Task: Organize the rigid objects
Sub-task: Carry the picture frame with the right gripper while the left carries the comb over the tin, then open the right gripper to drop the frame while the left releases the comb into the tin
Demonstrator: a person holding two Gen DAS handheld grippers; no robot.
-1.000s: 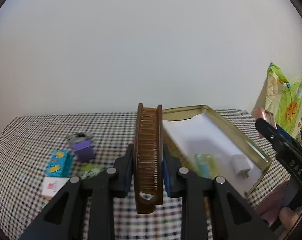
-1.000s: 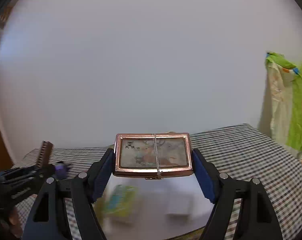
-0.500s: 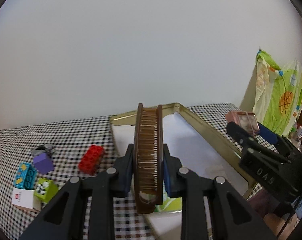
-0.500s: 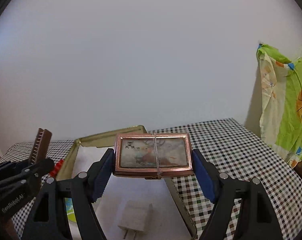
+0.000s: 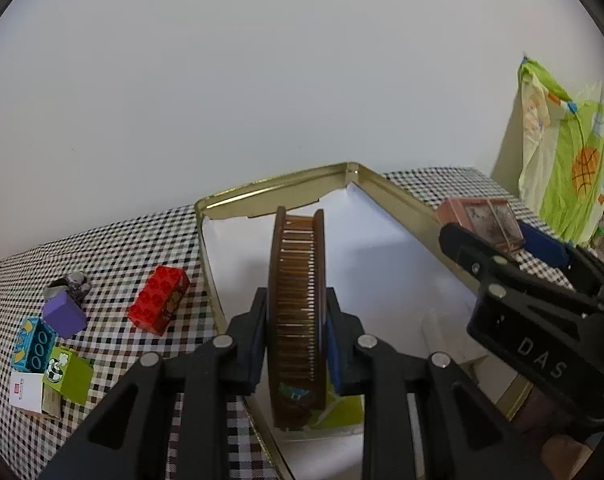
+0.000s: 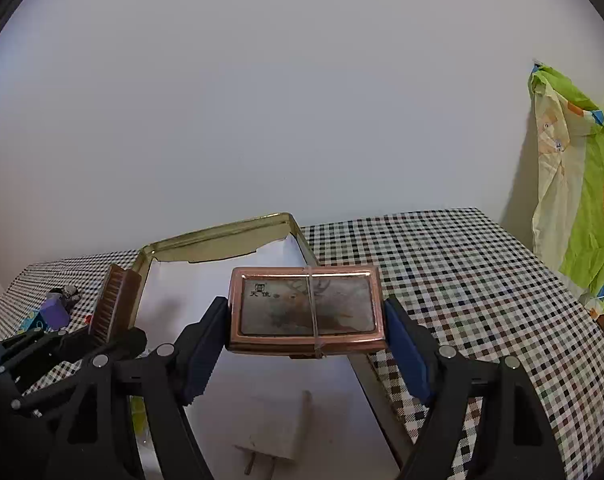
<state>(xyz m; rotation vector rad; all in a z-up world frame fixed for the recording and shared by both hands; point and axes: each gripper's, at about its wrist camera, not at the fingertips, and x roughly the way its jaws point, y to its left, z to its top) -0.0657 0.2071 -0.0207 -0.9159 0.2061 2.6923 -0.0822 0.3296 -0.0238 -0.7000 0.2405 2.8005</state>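
Currently on hand, itemised:

1. Left gripper (image 5: 297, 334): angled downward, jaws pinched tight on a brown comb (image 5: 298, 312) held edge-up, teeth facing the camera; comb hangs over the near-left part of the gold tin tray (image 5: 278, 188), above a green packet (image 5: 342, 410) lying inside.

2. Right gripper (image 6: 306, 344): angled downward, blue pads pressed on the short ends of a copper-rimmed rectangular case (image 6: 305, 312), held flat with its pictured lid up and a thin band around its middle; case sits in the air over the tray's right side. In the left wrist view this gripper enters from the right, its case above the tray's right wall. A fingertip (image 5: 562, 454) of the person shows beneath its body.

3. Tray contents: white lining, green packet, white plug adapter (image 6: 278, 426) near the front.

4. Checked tablecloth (image 6: 462, 280), left of tray: red brick (image 5: 159, 305), purple block (image 5: 64, 316), dark crumpled item (image 5: 72, 283) just behind it, teal brick (image 5: 32, 346), green block (image 5: 68, 376), white card (image 5: 26, 394) at the front.

5. Right background: green-and-cream printed bag (image 6: 578, 184) hanging against the wall
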